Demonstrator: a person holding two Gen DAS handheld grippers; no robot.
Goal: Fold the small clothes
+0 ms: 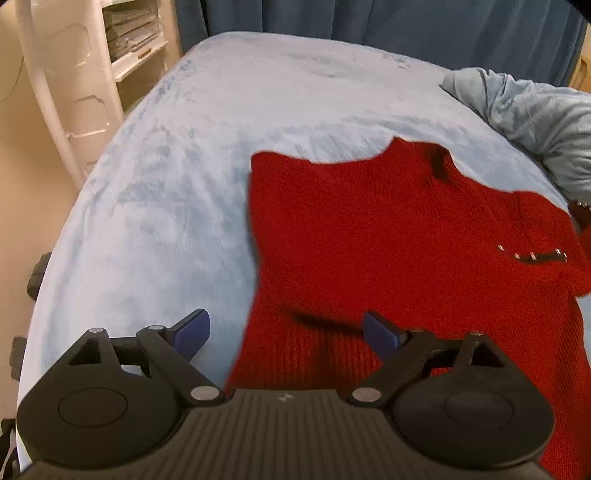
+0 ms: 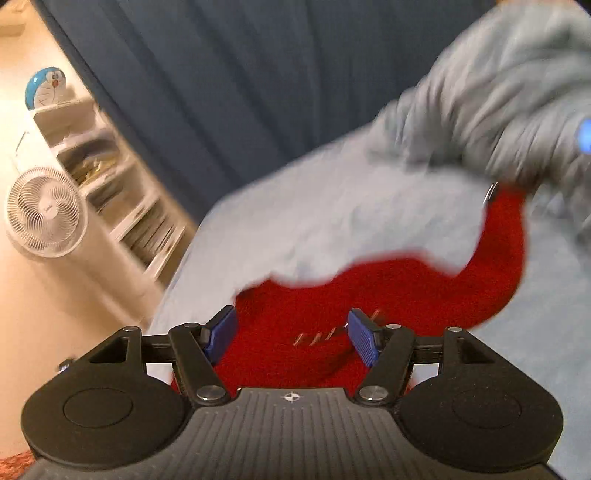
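A red knitted garment (image 1: 388, 229) lies spread on the pale blue bed cover (image 1: 184, 184), with a row of small metal studs (image 1: 532, 255) near its right side. My left gripper (image 1: 291, 330) hovers over the garment's left edge, jaws wide apart, nothing between the blue pads (image 1: 192, 330). In the right wrist view the same red garment (image 2: 388, 291) lies below and ahead, one sleeve curving up to the right. My right gripper (image 2: 291, 334) stands above it with its jaws apart, and no cloth is pinched between them.
A bunched grey-blue blanket (image 1: 535, 114) lies at the bed's far right. Dark blue curtains (image 2: 240, 92) hang behind the bed. White shelves (image 1: 129, 33) and a white fan (image 2: 44, 212) stand left of the bed. The bed's left edge drops to the floor.
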